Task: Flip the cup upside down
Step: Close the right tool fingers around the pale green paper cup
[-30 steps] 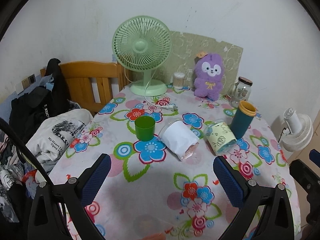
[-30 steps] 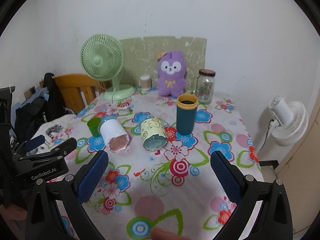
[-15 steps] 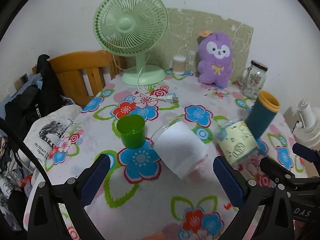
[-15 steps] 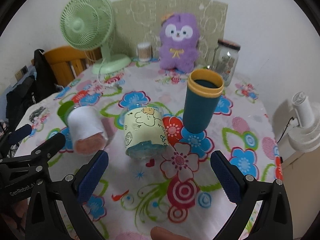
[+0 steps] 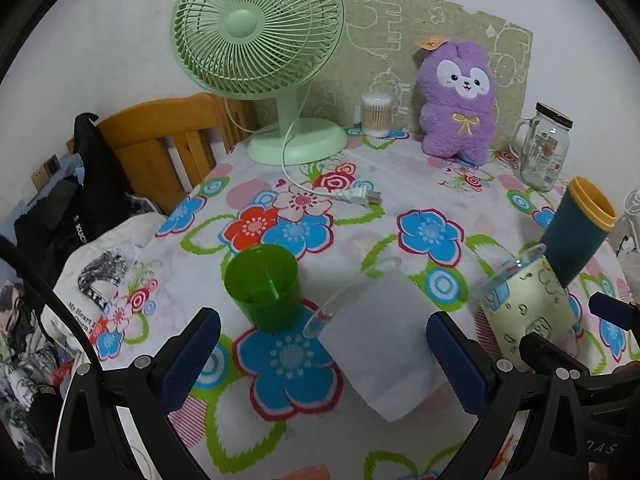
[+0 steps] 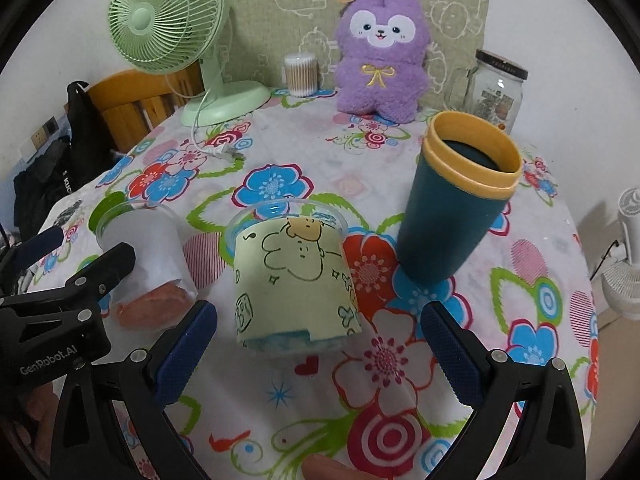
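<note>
Several cups sit on the floral tablecloth. A white-wrapped clear cup (image 5: 376, 344) lies on its side straight ahead of my open left gripper (image 5: 320, 356); it also shows in the right wrist view (image 6: 148, 264). A small green cup (image 5: 262, 286) stands upright to its left. A pale-green cartoon cup (image 6: 292, 280) lies on its side between the fingers of my open right gripper (image 6: 316, 348), and shows in the left wrist view (image 5: 528, 308). A teal cup with a yellow rim (image 6: 456, 204) stands upright to its right.
A green fan (image 5: 260, 52), a cotton-swab jar (image 5: 376, 116), a purple plush (image 5: 460, 100) and a glass jar (image 5: 544, 148) line the back. A white plug and cord (image 5: 352, 196) lie on the cloth. A wooden chair (image 5: 160, 148) with clothes stands left.
Both grippers have moved forward and lower toward the cups. The lying cups now sit close in front of the open fingers. No cup has moved.
</note>
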